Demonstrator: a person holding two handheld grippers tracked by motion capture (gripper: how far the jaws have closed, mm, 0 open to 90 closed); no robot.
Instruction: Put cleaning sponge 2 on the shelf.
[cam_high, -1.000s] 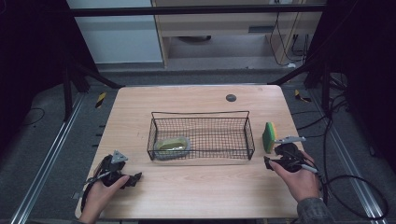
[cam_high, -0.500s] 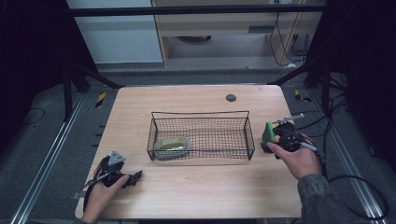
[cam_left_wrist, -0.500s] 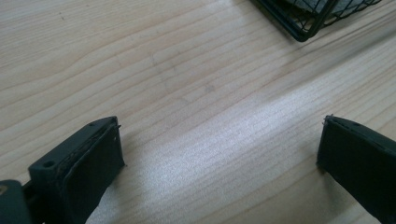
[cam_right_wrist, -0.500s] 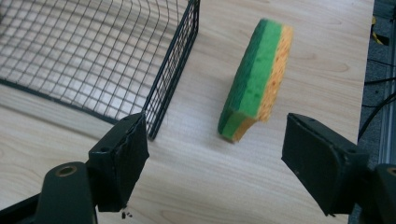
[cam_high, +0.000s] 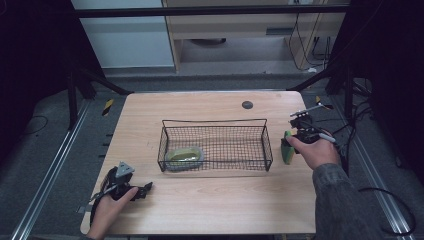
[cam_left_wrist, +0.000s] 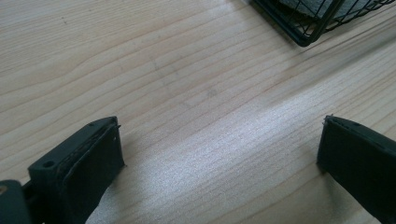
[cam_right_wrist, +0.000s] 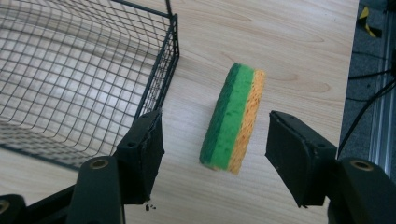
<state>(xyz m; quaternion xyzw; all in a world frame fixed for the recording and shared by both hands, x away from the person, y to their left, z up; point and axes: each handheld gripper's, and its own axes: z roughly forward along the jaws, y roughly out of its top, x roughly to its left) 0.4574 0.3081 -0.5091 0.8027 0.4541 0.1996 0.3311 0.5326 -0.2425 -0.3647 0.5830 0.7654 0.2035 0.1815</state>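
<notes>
— Right gripper view had the right tongs (cam_right_wrist: 215, 154) parted around the green-and-yellow sponge (cam_right_wrist: 232, 119), pads clear of it, jaws just closing. It lay at the tabletop's (cam_high: 210, 210) right edge, beside the wire basket (cam_high: 215, 145).

— Progress?

— One greenish item (cam_high: 184, 156) sat in the basket; the sponge remained. Since a second before, the right hand had moved forward to it. The left tongs (cam_left_wrist: 219, 154) rested open, empty, near the front-left corner.

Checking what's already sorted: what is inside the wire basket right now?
Inside the wire basket, one greenish-yellow item lies at its near left corner; the mesh blurs its details. The sponge stands outside on the table.
</notes>
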